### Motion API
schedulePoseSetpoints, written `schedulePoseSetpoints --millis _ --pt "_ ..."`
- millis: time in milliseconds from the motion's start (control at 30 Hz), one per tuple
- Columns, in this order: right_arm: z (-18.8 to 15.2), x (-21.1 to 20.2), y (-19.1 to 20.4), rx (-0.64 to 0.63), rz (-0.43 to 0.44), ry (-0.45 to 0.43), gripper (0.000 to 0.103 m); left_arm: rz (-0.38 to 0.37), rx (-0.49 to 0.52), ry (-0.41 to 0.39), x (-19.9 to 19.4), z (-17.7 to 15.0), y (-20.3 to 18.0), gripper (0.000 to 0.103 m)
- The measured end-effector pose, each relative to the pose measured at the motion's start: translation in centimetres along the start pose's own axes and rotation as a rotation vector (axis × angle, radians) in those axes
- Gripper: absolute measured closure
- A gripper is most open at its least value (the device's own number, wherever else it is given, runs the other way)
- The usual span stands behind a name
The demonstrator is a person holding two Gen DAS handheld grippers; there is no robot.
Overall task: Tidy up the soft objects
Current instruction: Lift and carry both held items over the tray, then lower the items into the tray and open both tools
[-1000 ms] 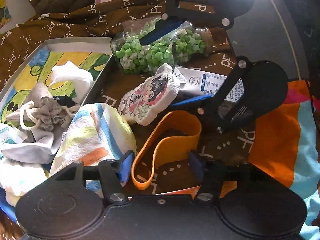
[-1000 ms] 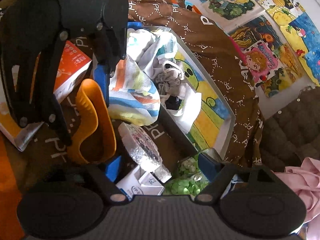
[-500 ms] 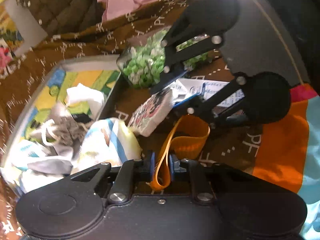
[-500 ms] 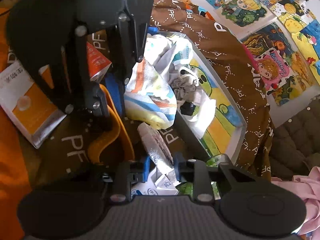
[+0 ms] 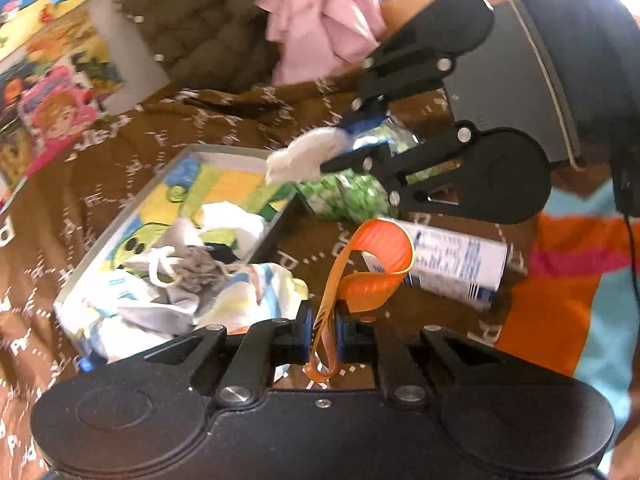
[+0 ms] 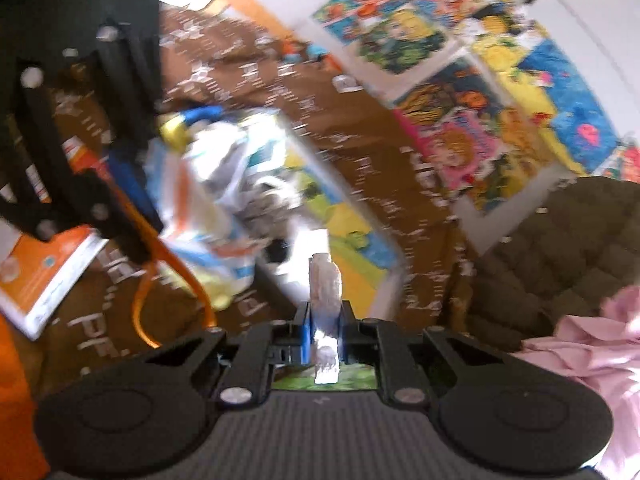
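Observation:
My left gripper (image 5: 324, 330) is closing on an orange elastic band (image 5: 376, 264), and its blue pads pinch the strap. The band's loop curls upward above the brown cloth. My right gripper (image 6: 324, 320) is closing on a small white printed pad (image 6: 326, 280), which is squeezed edge-on between its pads. In the left wrist view the same pad (image 5: 300, 156) hangs over the far corner of the grey tray (image 5: 224, 150). The tray holds a striped towel (image 5: 256, 292), a grey drawstring pouch (image 5: 192, 268) and white cloths.
A jar of green paper stars (image 5: 352, 196) and a white carton (image 5: 452, 264) lie right of the tray. An orange box (image 6: 48, 272) lies near the left gripper. A pink cloth (image 5: 320, 12) and a brown quilted cushion (image 5: 200, 20) lie behind. Cartoon pictures (image 6: 460, 148) cover the floor.
Both grippers went from open to pinching: the left took the orange band, the right took the printed pad. Both have lifted their things off the cloth, and the pad now hangs by the tray.

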State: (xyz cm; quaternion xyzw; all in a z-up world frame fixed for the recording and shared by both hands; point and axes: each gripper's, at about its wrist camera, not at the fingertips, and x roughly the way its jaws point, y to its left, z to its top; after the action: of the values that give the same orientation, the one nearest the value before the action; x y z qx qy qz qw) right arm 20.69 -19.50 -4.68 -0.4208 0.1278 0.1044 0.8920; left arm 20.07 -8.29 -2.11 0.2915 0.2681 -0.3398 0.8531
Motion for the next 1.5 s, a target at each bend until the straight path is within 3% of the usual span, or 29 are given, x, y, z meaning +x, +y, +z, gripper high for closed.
schedulePoseSetpoints --millis 100,267,467,567,767,967,1200,1500 --pt "0.2 -0.6 -0.9 0.036 -0.071 -0.036 0.089 0.058 -0.073 -0.012 -1.0 0.6 0.4 0.092" --pt "0.7 -0.7 -1.9 0.078 -0.146 -0.093 0.089 0.08 -0.376 -0.078 -1.7 1.0 4.6 0.091" --pt "1.6 2.2 -3.3 0.169 -0.156 -0.085 0.089 0.139 -0.676 -0.173 0.7 0.8 11.0 0.091" --pt "2.1 4.5 -3.7 0.21 -0.138 -0.062 0.089 0.194 -0.741 -0.206 2.4 0.8 13.8 0.091" --pt "3.0 8.6 -2.7 0.187 -0.116 -0.012 0.089 0.236 -0.739 -0.225 5.6 0.0 16.8 0.091" --pt "4.9 12.3 -1.7 0.224 -0.116 0.042 0.089 0.201 -0.738 -0.174 8.6 -1.2 17.8 0.091" --pt "4.9 14.1 -0.1 0.145 -0.119 0.088 0.088 0.149 -0.8 -0.151 10.3 -2.3 18.5 0.089" --pt "5.0 15.1 2.0 0.104 -0.032 0.164 0.084 0.119 -0.856 -0.122 11.1 -3.0 18.9 0.082"
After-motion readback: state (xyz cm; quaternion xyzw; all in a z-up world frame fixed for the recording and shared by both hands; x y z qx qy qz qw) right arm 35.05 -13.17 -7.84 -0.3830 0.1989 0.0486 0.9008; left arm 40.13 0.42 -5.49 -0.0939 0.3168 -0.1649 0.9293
